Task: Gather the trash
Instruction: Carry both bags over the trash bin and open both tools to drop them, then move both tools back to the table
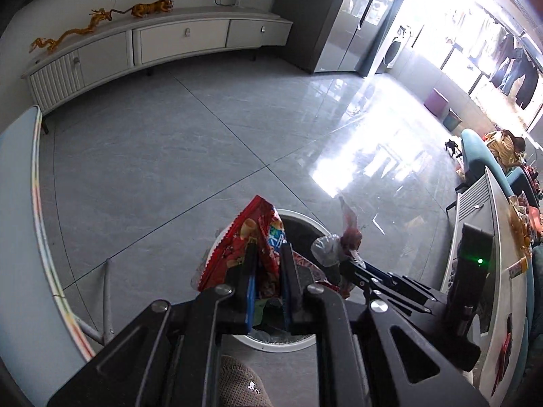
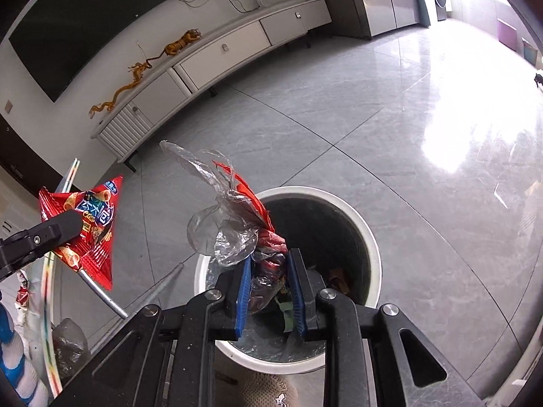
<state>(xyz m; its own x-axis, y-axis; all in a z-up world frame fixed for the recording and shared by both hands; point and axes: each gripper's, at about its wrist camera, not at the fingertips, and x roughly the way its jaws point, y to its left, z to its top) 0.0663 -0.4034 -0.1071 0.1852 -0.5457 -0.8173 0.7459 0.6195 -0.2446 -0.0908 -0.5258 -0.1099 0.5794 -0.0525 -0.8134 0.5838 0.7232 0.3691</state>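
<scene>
A white round trash bin [image 2: 370,234] stands on the grey tile floor, with wrappers inside it. My right gripper [image 2: 269,257] hangs over its near rim, shut on a crumpled bundle of clear plastic and red wrapper [image 2: 224,234] that sticks up past the blue pads. My left gripper [image 1: 269,249] is shut on a red snack bag [image 1: 247,237] above the left side of the bin [image 1: 307,219]. In the right wrist view the snack bag [image 2: 91,210] hangs to the left of the bin, with the left gripper [image 2: 73,225] on it. The left wrist view shows the right gripper [image 1: 344,264] and its bundle [image 1: 329,247] close on the right.
A pale table with a rainbow edge [image 1: 20,203] and metal legs [image 1: 107,291] stands left of the bin. A white desk [image 1: 488,237] is at the right. A long white TV cabinet [image 1: 169,40] lines the far wall. A knitted slipper [image 1: 237,386] is just below the bin.
</scene>
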